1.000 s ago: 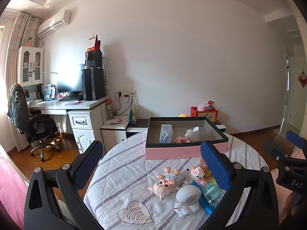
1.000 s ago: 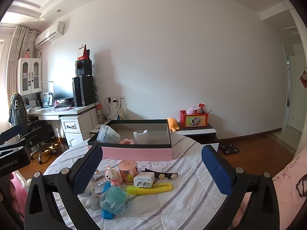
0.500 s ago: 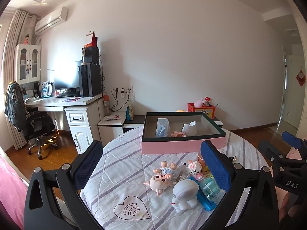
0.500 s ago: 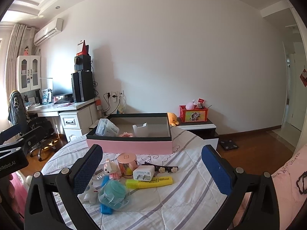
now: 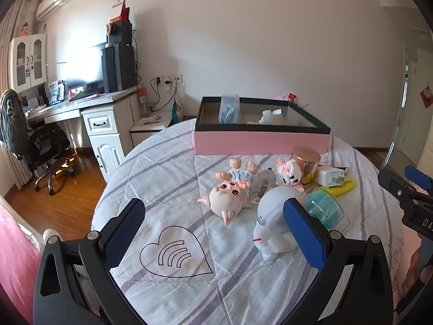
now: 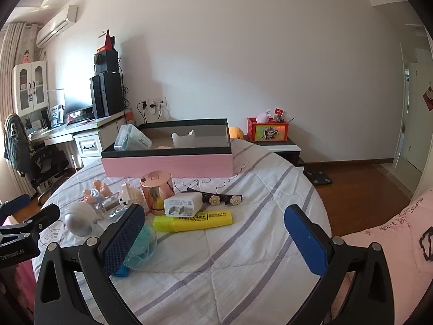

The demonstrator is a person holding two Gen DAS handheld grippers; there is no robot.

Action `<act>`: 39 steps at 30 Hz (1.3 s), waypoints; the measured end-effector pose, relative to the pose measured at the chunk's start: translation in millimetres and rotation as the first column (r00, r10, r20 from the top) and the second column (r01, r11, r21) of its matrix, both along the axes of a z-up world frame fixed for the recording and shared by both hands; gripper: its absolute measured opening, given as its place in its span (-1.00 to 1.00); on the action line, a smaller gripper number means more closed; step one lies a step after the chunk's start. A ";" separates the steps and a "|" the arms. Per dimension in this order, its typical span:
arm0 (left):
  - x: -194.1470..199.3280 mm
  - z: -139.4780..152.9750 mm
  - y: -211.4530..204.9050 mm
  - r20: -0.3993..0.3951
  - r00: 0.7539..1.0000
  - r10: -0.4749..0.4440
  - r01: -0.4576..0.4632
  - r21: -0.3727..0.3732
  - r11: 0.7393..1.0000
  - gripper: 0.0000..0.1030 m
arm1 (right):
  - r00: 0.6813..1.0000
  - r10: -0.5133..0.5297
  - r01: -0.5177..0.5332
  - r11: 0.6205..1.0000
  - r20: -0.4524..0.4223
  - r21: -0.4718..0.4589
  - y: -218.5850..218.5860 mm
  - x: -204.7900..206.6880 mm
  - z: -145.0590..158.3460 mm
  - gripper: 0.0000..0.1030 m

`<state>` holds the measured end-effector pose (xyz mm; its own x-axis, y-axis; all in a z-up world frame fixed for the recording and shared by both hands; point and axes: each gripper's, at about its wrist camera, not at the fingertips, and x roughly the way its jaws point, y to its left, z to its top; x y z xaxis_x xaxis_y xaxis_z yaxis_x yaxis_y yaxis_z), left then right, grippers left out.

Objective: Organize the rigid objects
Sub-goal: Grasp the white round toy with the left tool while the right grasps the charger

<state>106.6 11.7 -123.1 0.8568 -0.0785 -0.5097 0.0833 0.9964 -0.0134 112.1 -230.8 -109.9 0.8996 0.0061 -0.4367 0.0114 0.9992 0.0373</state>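
A pink box with a dark rim stands at the far side of the round table; a clear case and a white piece lie inside. In front of it lies a cluster: a pink doll, a white figure, a block cat, a rose-gold tin, a white charger, a yellow highlighter, a teal case and a flower hair clip. My left gripper hovers open near the doll and white figure. My right gripper hovers open just short of the highlighter.
The table wears a striped white cloth with a heart print. A desk with a computer and an office chair stand at the left. A low cabinet with a red box sits by the wall. Pink bedding lies at the right.
Both grippers have come lower and closer to the table, so the cluster of objects looms larger between their fingers. Both stayed open and the objects did not move.
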 end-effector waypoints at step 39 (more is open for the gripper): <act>43.0 11.4 -38.6 -0.029 0.992 -0.125 0.127 0.052 0.991 -0.07 | 0.934 0.112 -0.134 0.990 -0.339 -0.040 30.2 118.0 -32.1 0.60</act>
<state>149.6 -26.9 -111.7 0.8284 -0.1570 -0.5378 0.2088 0.9773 0.0363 230.1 -200.6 -142.0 0.6947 0.0706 -0.7158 -0.1105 0.9938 -0.0092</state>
